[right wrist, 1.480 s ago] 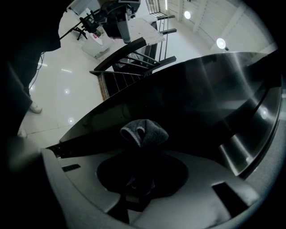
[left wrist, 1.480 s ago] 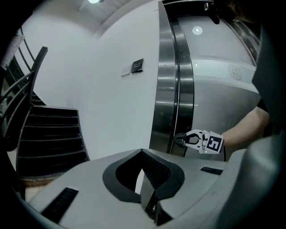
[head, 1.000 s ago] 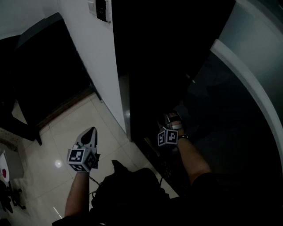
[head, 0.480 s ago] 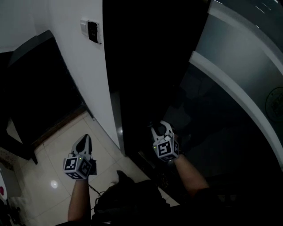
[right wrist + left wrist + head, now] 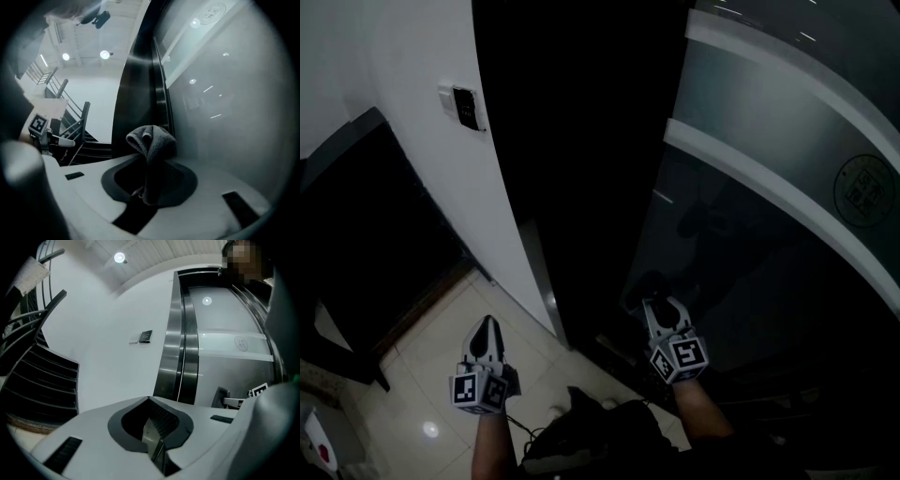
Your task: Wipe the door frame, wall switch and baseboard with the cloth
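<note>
A grey cloth (image 5: 151, 138) sticks up bunched from my right gripper (image 5: 148, 161), which is shut on it. In the head view that right gripper (image 5: 662, 309) points up at the foot of the dark door frame (image 5: 581, 187), close to the glass door (image 5: 750, 244). My left gripper (image 5: 486, 330) hangs over the tiled floor (image 5: 441, 375), left of the frame, shut with nothing in it. The left gripper view shows its jaws closed (image 5: 151, 408). The wall switch (image 5: 461, 108) sits high on the white wall (image 5: 412, 159); the left gripper view also shows the switch (image 5: 145, 336).
A dark slatted panel (image 5: 366, 244) stands left of the white wall, with a brown strip (image 5: 427, 295) along its foot. A pale band (image 5: 787, 178) crosses the glass door. A dark bag or garment (image 5: 600, 441) hangs below me. A stair railing (image 5: 70, 117) shows at the left.
The head view has swung upward, so more wall and door show and both grippers sit lower in the frame. The right gripper has come out of the dark gap toward the glass.
</note>
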The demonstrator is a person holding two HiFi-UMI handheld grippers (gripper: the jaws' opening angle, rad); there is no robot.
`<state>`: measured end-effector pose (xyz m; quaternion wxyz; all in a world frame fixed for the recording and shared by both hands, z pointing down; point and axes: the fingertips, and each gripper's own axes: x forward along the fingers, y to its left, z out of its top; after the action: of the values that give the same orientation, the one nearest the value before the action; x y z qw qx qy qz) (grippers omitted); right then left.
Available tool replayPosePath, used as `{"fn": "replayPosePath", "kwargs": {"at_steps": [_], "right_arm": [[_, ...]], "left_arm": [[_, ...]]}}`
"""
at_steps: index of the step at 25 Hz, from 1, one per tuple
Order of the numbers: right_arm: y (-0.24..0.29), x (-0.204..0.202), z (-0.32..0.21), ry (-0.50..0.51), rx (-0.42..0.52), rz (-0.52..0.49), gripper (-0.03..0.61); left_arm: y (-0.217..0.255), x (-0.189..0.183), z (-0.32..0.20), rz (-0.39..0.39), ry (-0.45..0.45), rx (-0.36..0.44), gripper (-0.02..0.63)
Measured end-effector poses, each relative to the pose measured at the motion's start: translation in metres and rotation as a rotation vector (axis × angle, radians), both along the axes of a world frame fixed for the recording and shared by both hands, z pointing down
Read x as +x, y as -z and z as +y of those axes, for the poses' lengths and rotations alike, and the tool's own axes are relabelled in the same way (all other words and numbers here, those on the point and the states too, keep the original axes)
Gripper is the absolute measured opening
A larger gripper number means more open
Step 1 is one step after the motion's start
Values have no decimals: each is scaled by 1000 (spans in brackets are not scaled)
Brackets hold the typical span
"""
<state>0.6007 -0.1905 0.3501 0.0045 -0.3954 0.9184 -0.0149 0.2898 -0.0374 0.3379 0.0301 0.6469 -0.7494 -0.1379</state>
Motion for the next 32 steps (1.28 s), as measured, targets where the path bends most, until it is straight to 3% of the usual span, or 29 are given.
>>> {"fn": "replayPosePath", "kwargs": {"at_steps": [4,9,13,17,24,29,32], "right_arm": [[-3,-2,5,6,12,16,84],[0,-13,8,57,30,41,84],[-3,-18,11,83,17,59,84],[-9,-25,11,134,10,72,84],[-16,-77,31,359,58,107,84],[-50,-155,77,604,24,116,84],[-54,-197,114,682,15,107,84]], "left_arm": [[-6,7,4,-17,-29,-32,-9],[-15,13,11,20,-47,-24,-9],[-18,11,19,42,-12,-20,-8],[-17,-6,38,47,73,-18,-8],[-9,-24,97,-29,229,-78,-8],[-14,-48,189,5,474,-109,-8],[-34,-69,253,13,581,-130,-8]]}}
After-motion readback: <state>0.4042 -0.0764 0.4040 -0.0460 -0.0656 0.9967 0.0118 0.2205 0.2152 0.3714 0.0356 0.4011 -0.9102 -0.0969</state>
